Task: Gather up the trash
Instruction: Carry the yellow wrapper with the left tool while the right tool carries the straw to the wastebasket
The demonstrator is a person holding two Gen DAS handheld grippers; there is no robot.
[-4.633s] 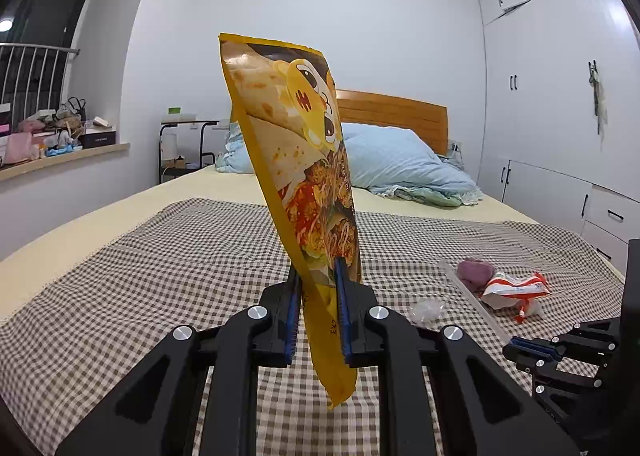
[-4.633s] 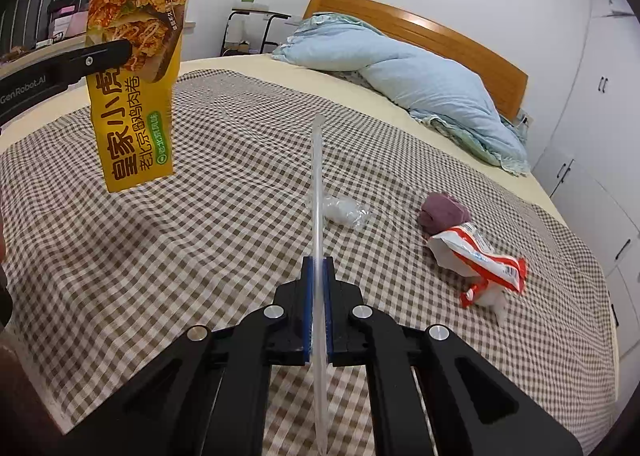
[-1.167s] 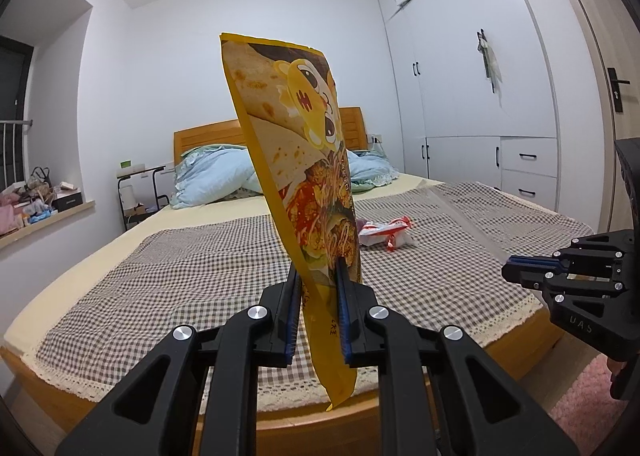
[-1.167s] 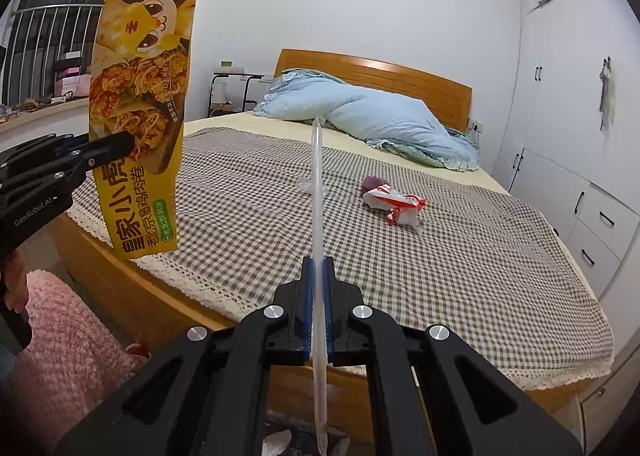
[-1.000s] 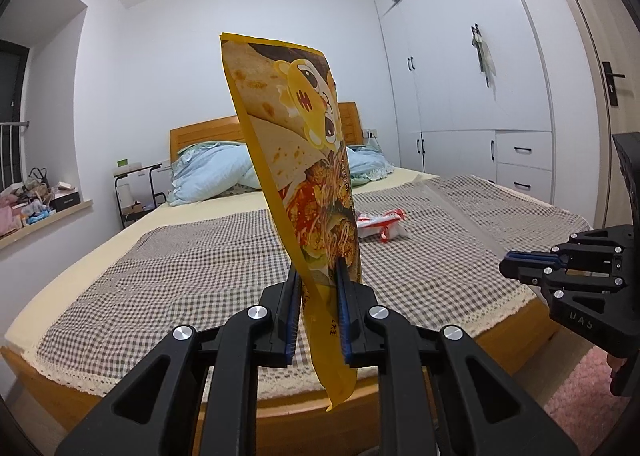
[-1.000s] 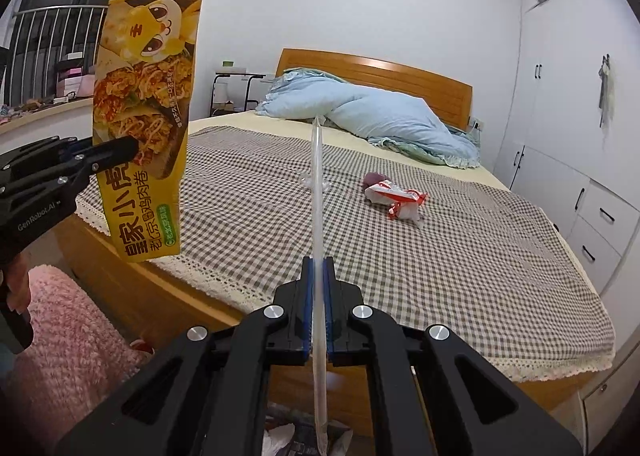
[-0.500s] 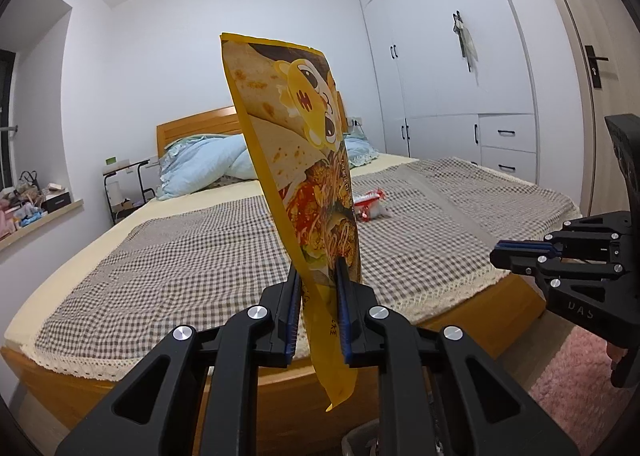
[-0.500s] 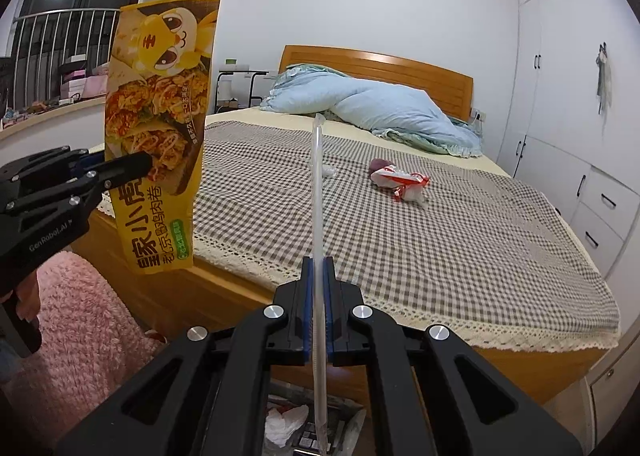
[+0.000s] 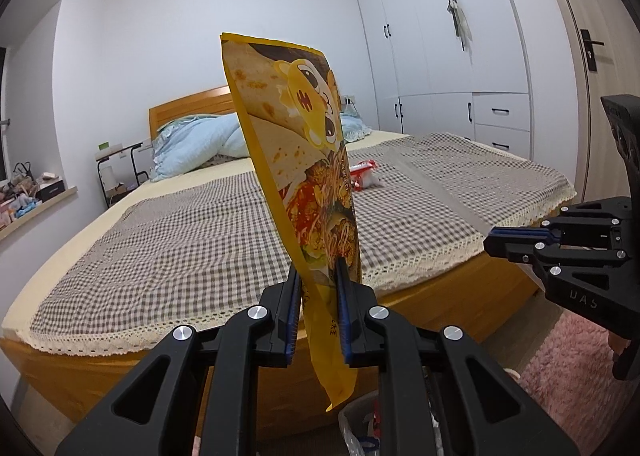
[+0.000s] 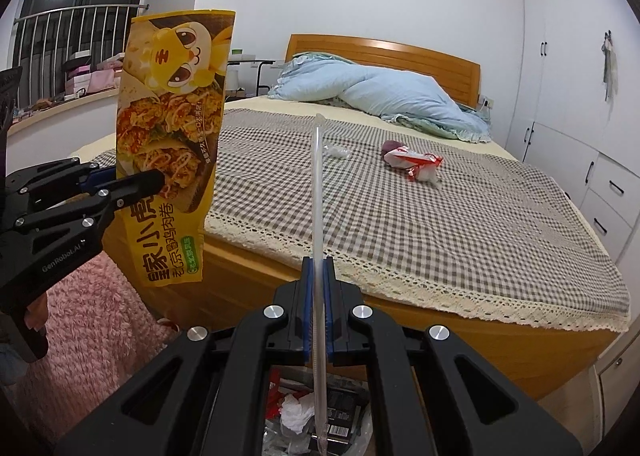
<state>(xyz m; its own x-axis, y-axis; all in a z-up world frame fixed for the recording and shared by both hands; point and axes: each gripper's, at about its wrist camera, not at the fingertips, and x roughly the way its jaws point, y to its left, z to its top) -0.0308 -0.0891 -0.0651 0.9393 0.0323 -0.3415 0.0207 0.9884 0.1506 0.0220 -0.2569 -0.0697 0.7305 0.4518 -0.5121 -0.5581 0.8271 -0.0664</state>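
- Left gripper (image 9: 317,312) clamped low on a tall yellow printed snack wrapper (image 9: 296,159), bottom corner hanging below the pads, most of the length standing up tilted.
- Right gripper (image 10: 316,308) pinched fully together on a thin clear plastic strip (image 10: 317,191), seen edge-on, rising upright past the jaws and trailing down beneath them.
- Just beneath both tools, a lined trash bin (image 10: 312,412) on the floor by the bed foot, already holding crumpled paper and packaging; both held pieces near or above its mouth.
- Likely handling: wrapper light, crinkly, slick film, apt to flutter sideways once freed; best kept low over the opening. Strip lighter still, floppy and prone to cling to the pads.
- Beside the bin, pink shaggy rug (image 10: 92,320).
- Beyond, wooden bed with brown-and-white checked cover (image 10: 440,223).
- Still lying on that cover, well apart from the grippers: red-and-white crumpled wrapper (image 10: 418,165) touching a small purple lump (image 10: 389,146), and a scrap of clear film (image 10: 336,151) nearby. Soft, light; best taken at a raised crease or loose end.
- Farthest, pale blue quilt (image 10: 380,99) against the headboard.
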